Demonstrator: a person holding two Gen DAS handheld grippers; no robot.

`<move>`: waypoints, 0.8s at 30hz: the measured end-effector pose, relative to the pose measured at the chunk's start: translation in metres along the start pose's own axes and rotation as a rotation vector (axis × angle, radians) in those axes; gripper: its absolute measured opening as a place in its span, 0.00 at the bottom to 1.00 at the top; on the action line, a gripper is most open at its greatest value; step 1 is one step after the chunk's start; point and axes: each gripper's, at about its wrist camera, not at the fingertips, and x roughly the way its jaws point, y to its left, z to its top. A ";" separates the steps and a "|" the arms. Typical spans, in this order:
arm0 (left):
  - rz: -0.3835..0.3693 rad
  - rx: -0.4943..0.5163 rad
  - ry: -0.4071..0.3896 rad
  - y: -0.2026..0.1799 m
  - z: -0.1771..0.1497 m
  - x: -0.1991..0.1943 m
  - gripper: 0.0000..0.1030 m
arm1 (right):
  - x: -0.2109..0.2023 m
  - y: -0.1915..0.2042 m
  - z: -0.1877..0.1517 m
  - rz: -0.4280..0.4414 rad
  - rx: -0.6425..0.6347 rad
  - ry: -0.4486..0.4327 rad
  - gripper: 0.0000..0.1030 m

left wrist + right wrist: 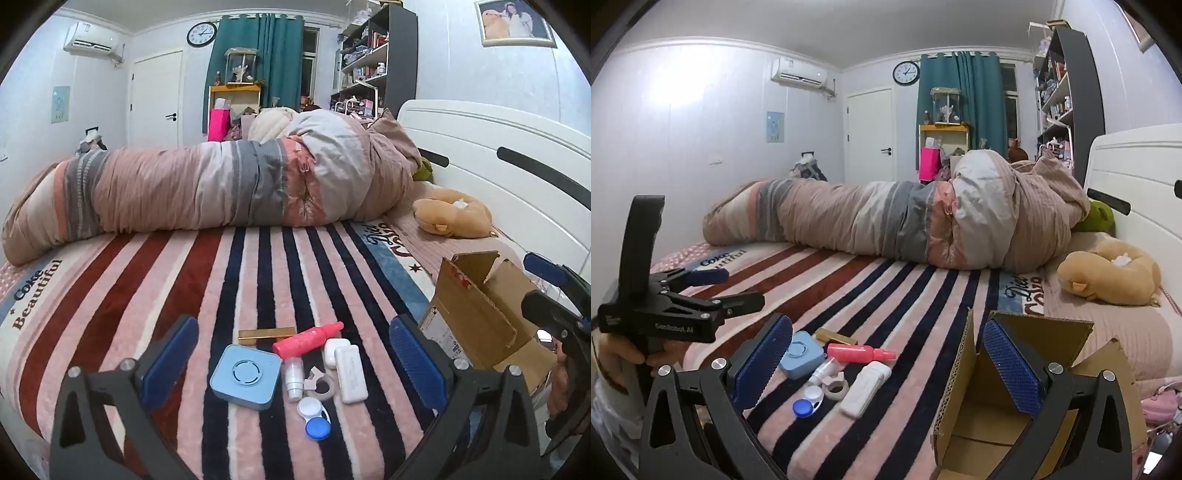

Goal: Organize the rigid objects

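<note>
Several small items lie in a cluster on the striped blanket: a light blue square case (pixel 244 377) (pixel 801 354), a pink bottle (pixel 307 338) (pixel 860 353), a white oblong case (pixel 353 373) (pixel 865 387), a white earbud case (pixel 335 349), a small clear vial (pixel 294 377), a tape roll (pixel 321 387) (pixel 835 387), a blue-and-white lens case (pixel 314 419) (pixel 809 402) and a gold bar (pixel 266 333) (pixel 836 336). My left gripper (pixel 293 369) is open above the cluster. My right gripper (pixel 886 363) is open, its right finger over the open cardboard box (pixel 1001 413) (pixel 480 314).
A rolled quilt (pixel 221 184) lies across the bed behind the items. A plush toy (pixel 452 218) sits by the white headboard (pixel 498 147). Shelves, a curtain and a door stand at the far wall.
</note>
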 end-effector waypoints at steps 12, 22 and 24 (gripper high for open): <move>-0.008 -0.005 -0.015 -0.009 0.003 -0.006 1.00 | 0.006 -0.001 0.003 0.031 0.055 0.015 1.00; 0.010 0.004 -0.024 -0.010 0.002 -0.009 1.00 | 0.005 -0.005 0.000 0.057 0.052 0.020 1.00; 0.006 0.002 -0.024 -0.011 0.002 -0.010 1.00 | 0.004 -0.004 0.000 0.069 0.057 0.029 1.00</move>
